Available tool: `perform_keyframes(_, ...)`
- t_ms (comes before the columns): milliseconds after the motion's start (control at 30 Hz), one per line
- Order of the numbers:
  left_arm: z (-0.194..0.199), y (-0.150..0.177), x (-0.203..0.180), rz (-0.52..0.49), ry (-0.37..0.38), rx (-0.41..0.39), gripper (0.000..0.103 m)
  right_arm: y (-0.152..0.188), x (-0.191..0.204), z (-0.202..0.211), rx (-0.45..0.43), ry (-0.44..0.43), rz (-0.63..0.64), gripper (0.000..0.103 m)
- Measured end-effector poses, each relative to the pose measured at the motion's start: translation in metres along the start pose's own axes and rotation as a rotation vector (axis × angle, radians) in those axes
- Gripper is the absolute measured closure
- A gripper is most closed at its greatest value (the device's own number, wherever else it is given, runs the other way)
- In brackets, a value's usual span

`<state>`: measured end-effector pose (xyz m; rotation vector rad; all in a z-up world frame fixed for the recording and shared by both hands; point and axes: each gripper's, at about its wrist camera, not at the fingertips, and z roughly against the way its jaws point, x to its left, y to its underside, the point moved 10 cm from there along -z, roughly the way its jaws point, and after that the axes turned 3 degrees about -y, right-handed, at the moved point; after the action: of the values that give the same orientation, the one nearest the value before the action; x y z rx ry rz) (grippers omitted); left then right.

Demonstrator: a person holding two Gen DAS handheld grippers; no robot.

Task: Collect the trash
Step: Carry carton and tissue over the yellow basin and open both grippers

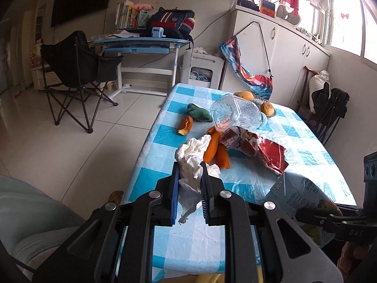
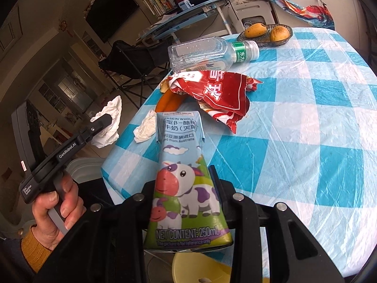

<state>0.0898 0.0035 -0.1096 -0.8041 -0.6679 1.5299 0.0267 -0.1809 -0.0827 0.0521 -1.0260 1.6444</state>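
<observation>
1. Cardboard milk carton (image 2: 186, 176), printed with cartoon cows, sits clamped between the jaws of the right gripper (image 2: 186, 174), held above the near edge of the checked table (image 2: 306, 129).
2. Crumpled white tissue (image 1: 190, 167) is pinched tight in the left gripper (image 1: 189, 176), lifted off the table's corner; a hand (image 2: 56, 207) grips its handle.
3. Woven basket (image 2: 264, 39) at the far end holds two yellow-orange fruits (image 2: 255, 29).
4. Clear plastic bottle (image 2: 207, 53) lies on its side, capped, seemingly empty, touching a torn red wrapper (image 2: 216, 92).
5. Orange peel (image 1: 215, 149) and a second tissue (image 2: 146, 129) lie near the carton.
</observation>
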Motion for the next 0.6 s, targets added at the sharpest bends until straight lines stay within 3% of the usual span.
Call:
perform_keyframes(267,0.024,0.037,-0.028,-0.028,0.093,0.052,0.088,0.036,0.018,0.030,-0.012,-0.010,-0.025,0.069)
perform_keyframes(600,0.049,0.098,-0.066,-0.105,0.194,0.159,0.088,0.100,0.026,0.044,0.099,0.035,-0.031,0.069)
